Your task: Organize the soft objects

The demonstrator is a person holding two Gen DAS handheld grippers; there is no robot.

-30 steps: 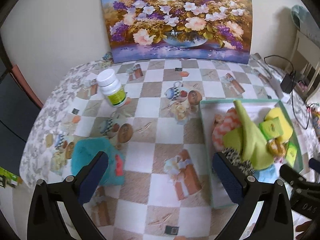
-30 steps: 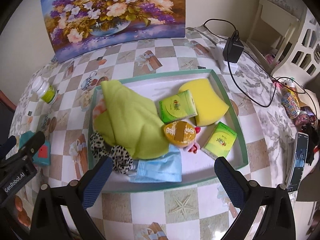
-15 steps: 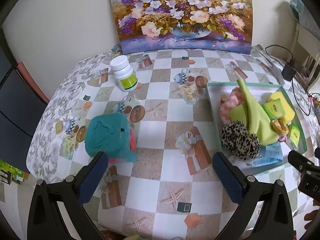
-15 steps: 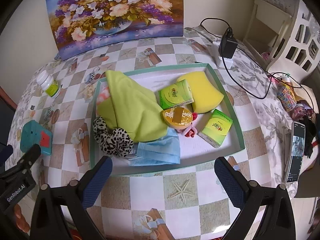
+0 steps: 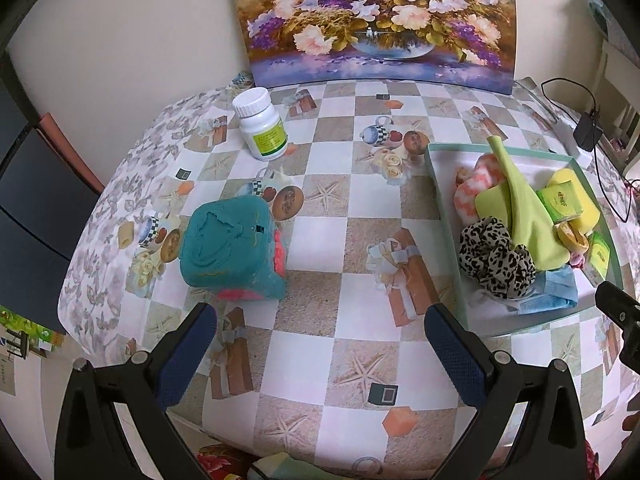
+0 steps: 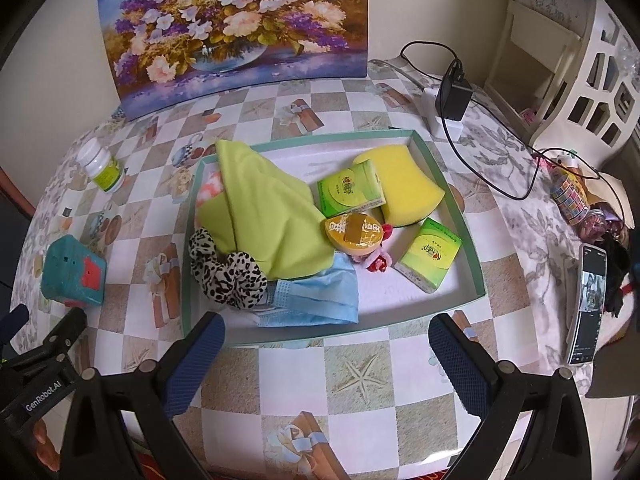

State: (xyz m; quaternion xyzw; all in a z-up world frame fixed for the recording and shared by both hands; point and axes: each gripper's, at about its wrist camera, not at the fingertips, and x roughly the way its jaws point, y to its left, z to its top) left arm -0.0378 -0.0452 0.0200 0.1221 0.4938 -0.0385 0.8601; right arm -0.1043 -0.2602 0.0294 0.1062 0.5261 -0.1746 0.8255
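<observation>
Honestly, your biggest risk is the teal plush cube (image 5: 234, 250): it sits alone on the tablecloth (image 5: 320, 248), well apart from the green-rimmed tray (image 6: 448, 196), with the white pill bottle (image 5: 262, 124) behind it. A squashy cube could slip or roll from a shallow pinch, so grip it deep. Your left gripper (image 5: 320, 344) hangs empty just short of it, fingers spread wide; your right gripper (image 6: 326, 354) is equally wide and empty at the tray's near rim. The tray is crowded on its left: lime cloth (image 6: 268, 208), leopard scrunchie (image 6: 226, 274), blue face mask (image 6: 316, 298), an orange-and-white item half hidden. A yellow sponge (image 6: 404, 188), 2 green tissue packs (image 6: 350, 194) and a round orange packet (image 6: 354, 232) fill the middle. Dropping the cube there could push things over the low wall; the bare right corner looks safer.
</observation>
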